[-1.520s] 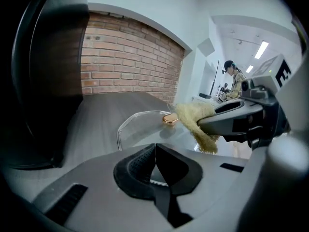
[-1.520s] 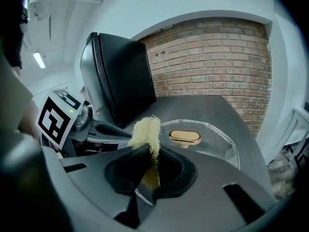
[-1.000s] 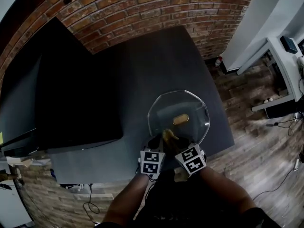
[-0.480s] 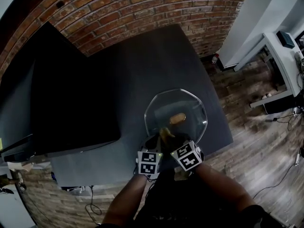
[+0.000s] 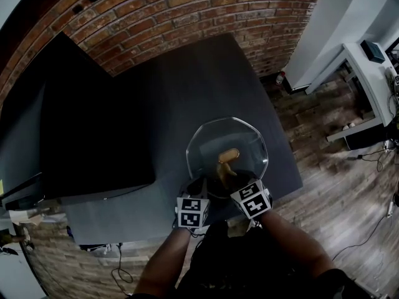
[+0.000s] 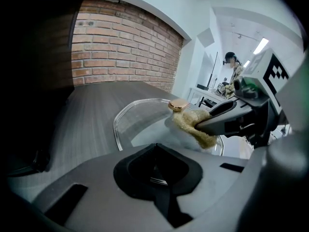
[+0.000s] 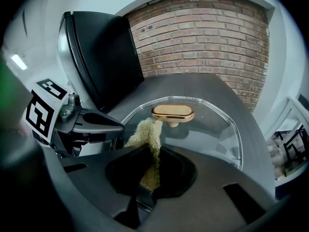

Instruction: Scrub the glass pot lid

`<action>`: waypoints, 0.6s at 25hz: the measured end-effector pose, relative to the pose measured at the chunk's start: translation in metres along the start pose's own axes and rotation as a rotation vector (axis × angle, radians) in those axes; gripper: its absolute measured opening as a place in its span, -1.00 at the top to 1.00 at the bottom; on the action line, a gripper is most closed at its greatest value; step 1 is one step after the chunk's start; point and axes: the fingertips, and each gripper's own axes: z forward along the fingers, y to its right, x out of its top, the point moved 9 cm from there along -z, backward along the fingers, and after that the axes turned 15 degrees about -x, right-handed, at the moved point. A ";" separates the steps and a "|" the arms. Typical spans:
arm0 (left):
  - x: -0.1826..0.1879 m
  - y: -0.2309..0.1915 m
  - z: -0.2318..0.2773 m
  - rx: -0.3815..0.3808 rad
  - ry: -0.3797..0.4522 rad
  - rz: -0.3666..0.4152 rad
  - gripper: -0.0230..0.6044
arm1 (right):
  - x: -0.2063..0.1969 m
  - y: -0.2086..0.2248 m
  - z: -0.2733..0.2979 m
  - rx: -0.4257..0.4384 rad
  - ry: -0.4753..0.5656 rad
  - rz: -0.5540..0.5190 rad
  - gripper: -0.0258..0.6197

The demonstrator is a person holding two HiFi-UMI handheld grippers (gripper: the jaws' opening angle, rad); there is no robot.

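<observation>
Head view, glass pot lid (image 5: 240,139) lying on dark surface (image 5: 187,92) at lower middle, left gripper view, left gripper (image 6: 157,170) clamping the lid's near rim, right gripper view, right gripper (image 7: 147,178) pinching yellow scrubber (image 7: 146,135), holding it just beside golden knob (image 7: 173,112).

I log two hand-held units. The left gripper (image 5: 201,189) and the right gripper (image 5: 229,174) each carry a white cube (image 5: 192,212) printed with black square markers. On their own cameras the shells read matte grey plastic, with a black diamond-shaped recess (image 6: 155,167) at the jaw root and rectangular slots (image 7: 244,193) — fingers (image 6: 219,119) dark and tapered. A green glow (image 6: 247,84) shows beside the right unit's cube. The person wears dark clothing (image 5: 249,270).
</observation>
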 end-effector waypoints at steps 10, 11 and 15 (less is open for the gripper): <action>-0.002 0.001 0.001 0.013 0.000 -0.023 0.81 | -0.016 0.040 -0.011 -0.073 -0.018 0.075 0.77; -0.002 0.002 0.001 0.015 -0.001 -0.024 0.81 | -0.017 0.045 -0.012 -0.082 -0.021 0.085 0.77; -0.002 0.002 0.000 0.019 -0.003 -0.029 0.81 | -0.024 0.062 -0.016 -0.117 -0.033 0.119 0.77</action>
